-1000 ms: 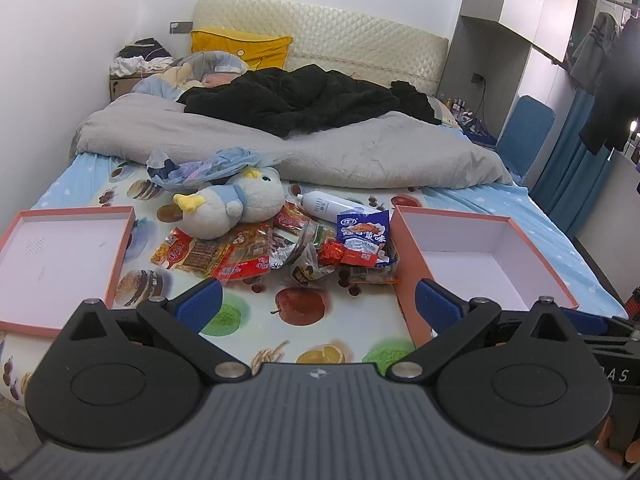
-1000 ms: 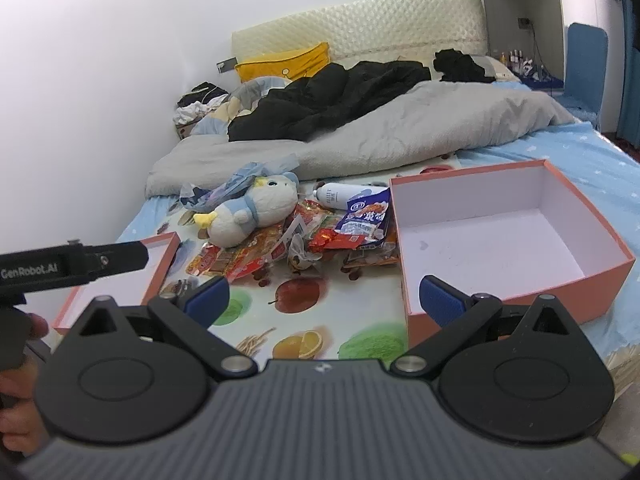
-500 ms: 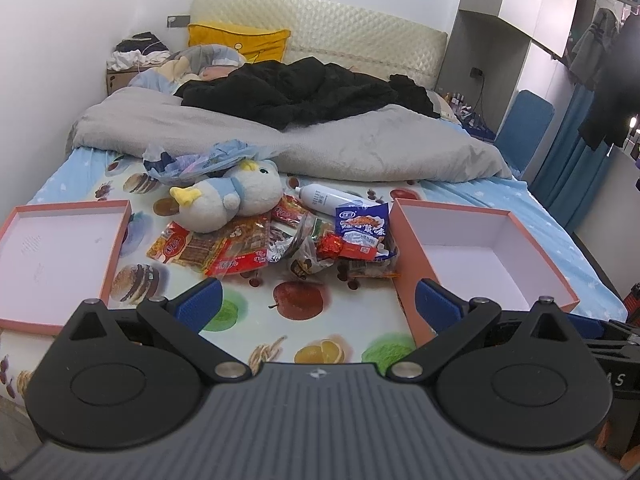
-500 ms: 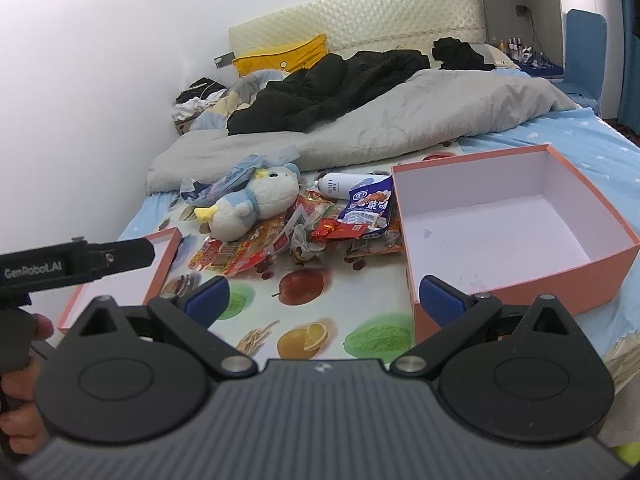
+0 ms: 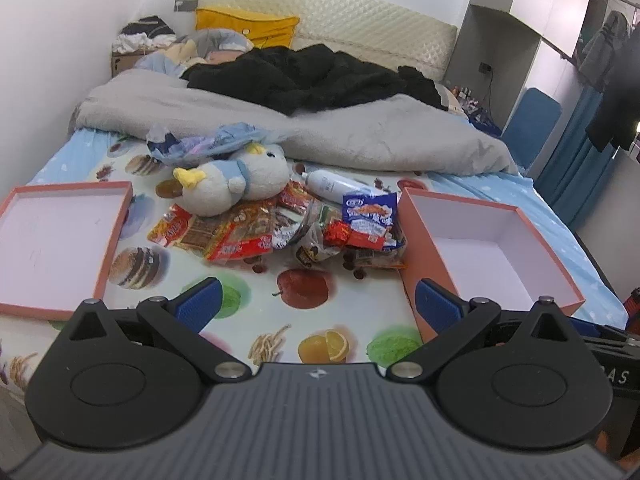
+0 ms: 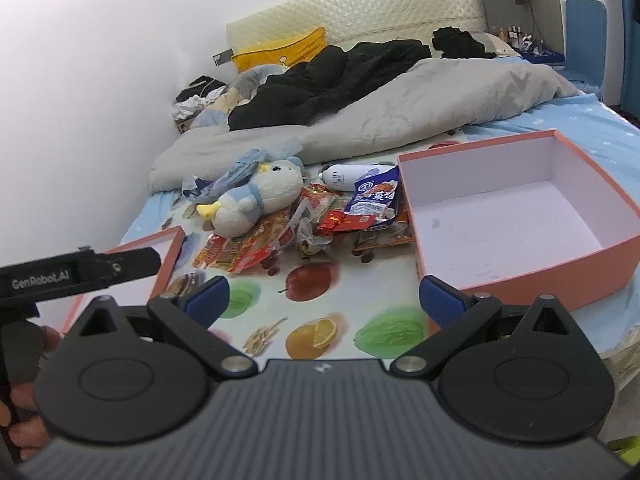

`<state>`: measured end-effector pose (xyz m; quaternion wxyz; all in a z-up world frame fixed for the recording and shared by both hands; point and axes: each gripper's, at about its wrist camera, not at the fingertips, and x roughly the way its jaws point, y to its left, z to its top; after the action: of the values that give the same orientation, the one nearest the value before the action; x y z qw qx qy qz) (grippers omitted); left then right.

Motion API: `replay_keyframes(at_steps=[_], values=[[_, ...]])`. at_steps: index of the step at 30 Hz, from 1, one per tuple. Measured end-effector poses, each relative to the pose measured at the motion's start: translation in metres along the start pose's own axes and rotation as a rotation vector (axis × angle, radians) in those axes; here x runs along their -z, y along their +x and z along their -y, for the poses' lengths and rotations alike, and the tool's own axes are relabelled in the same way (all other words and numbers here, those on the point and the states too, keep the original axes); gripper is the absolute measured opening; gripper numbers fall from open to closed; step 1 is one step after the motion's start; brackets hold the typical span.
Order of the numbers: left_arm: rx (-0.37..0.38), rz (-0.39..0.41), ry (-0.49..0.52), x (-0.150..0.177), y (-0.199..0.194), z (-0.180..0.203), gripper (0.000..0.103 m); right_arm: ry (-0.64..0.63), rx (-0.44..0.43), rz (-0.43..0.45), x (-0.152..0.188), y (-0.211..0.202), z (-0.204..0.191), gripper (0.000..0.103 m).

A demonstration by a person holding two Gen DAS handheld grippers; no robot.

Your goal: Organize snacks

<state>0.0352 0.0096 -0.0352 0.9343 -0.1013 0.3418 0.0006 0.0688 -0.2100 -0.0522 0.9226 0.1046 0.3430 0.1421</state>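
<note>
We hold the left gripper (image 5: 316, 304) and the right gripper (image 6: 324, 300) above the near edge of a bed (image 5: 248, 336), both with jaws spread wide and empty. A heap of snack packets (image 5: 280, 232) lies mid-bed beneath a plush penguin (image 5: 232, 184), between the shallow pink box lid (image 5: 52, 240) on the left and the deeper pink box (image 6: 516, 220) on the right, which touches the heap.

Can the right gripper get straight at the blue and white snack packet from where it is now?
Probably yes: the right gripper is open, and only bare printed sheet lies before the blue and white snack packet, atop the pile.
</note>
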Motion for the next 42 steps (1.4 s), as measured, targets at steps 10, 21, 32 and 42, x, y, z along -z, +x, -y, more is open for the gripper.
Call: replay_keyframes(at_steps=[10,21,32,42], values=[[0.004,-0.014,-0.009,-0.006,0.024,-0.011,0.103,0.033,-0.019,-0.012,0.001,0.018,0.002,0.097],[-0.042,-0.021,0.001,-0.018,0.064,-0.029,0.103,0.022,-0.045,-0.06,-0.004,0.068,-0.013,0.089],[-0.093,-0.085,-0.047,-0.024,0.128,-0.082,0.103,-0.001,-0.018,-0.128,-0.007,0.145,-0.026,0.09],[-0.101,-0.164,-0.051,-0.027,0.206,-0.13,0.102,0.049,0.003,-0.215,-0.011,0.217,-0.017,0.09]])
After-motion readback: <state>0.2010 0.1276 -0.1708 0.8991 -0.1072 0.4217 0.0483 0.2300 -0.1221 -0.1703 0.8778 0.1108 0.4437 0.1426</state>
